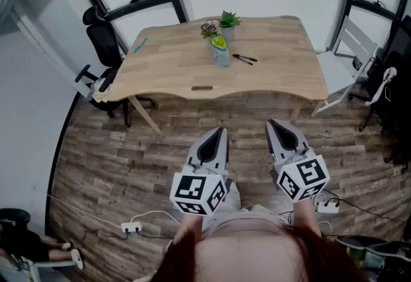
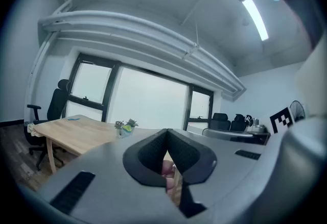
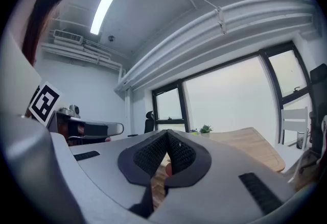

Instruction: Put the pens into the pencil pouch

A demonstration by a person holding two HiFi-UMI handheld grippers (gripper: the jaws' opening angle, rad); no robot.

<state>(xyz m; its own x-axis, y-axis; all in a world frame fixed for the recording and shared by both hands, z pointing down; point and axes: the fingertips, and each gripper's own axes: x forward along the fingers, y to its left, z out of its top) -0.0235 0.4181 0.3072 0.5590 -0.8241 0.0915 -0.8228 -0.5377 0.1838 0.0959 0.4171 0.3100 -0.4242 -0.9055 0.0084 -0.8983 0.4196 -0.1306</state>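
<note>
The largest thing is the floor (image 1: 115, 165), made of brown wooden planks with a streaky grain. On it stands the desk (image 1: 173, 65), of light wood, smooth, with rounded corners and a wavy front edge. A black office chair (image 1: 96, 36) is at its left end and a white chair (image 1: 350, 49) at its right end.

I hold both claws low over the floor, well apart from the desk and pointing level towards it. My left claw (image 1: 220, 131) has its two jaws pressed together to a point, with nothing between them. In the left gripper view the dark pads (image 2: 153, 154) meet in one line. My right claw (image 1: 273, 123) is also closed and empty, and its pads (image 3: 153, 154) have a rough, dotted texture. Both claws have grey, smooth shells.

The pencil pouch (image 1: 220, 51) stands upright near the middle of the desk. It is bluish and half transparent, with a yellow-green top. Two small potted plants (image 1: 228, 20) are just behind it. Two dark, thin pens (image 1: 244, 58) lie on the desk just to the right of the pouch. One blue pen (image 1: 139, 45) lies near the left end, well apart from the pouch.
</note>
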